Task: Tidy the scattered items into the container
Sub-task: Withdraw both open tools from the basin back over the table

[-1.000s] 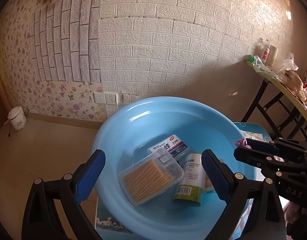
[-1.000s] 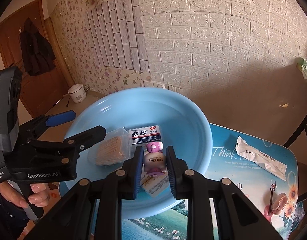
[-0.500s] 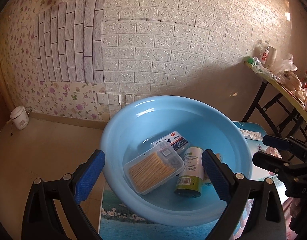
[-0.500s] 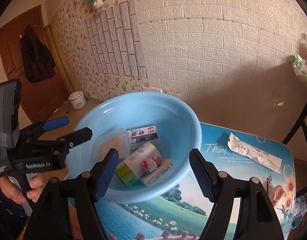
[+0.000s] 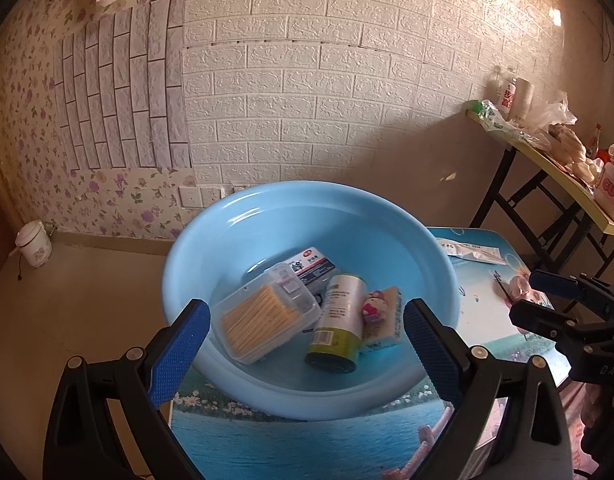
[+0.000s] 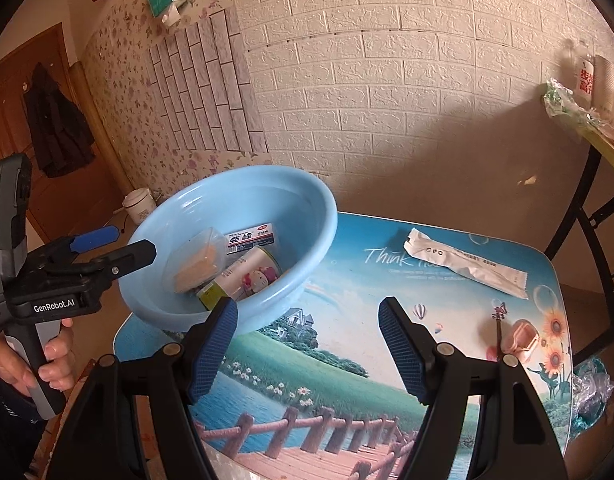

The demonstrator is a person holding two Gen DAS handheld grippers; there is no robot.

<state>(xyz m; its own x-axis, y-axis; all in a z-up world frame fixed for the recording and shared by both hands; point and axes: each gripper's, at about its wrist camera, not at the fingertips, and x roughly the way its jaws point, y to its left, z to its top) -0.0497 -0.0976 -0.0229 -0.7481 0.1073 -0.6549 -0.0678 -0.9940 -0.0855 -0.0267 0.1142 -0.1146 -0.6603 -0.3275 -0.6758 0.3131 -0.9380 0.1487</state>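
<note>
A light blue basin [image 5: 179,264] stands on the picture-printed table [image 6: 327,380]. Inside lie a clear toothpick box [image 5: 263,320], a green-white can [image 5: 339,320], a white labelled box [image 5: 311,266] and a pink cartoon-cat item [image 5: 373,306] resting on a yellowish pack [image 5: 387,328]. My left gripper [image 5: 305,320] hovers open before the basin, holding nothing. My right gripper [image 6: 307,312] is open and empty over the table, right of the basin [image 6: 327,216]. On the table remain a long white sachet [image 6: 467,268], a pink clip-like piece [image 6: 521,340] and a thin dark pin [image 6: 499,320].
A person's hand [image 6: 47,360] grips the left tool's handle. Crumpled plastic [image 6: 591,388] lies at the table's right edge. A cluttered folding side table [image 5: 547,152] stands to the right. A white pot [image 5: 33,240] sits on the floor by the wall.
The right gripper opened and let go of the pink cartoon-cat item, which now lies in the basin, then drew back to the right over the table. The left gripper backed away slightly.
</note>
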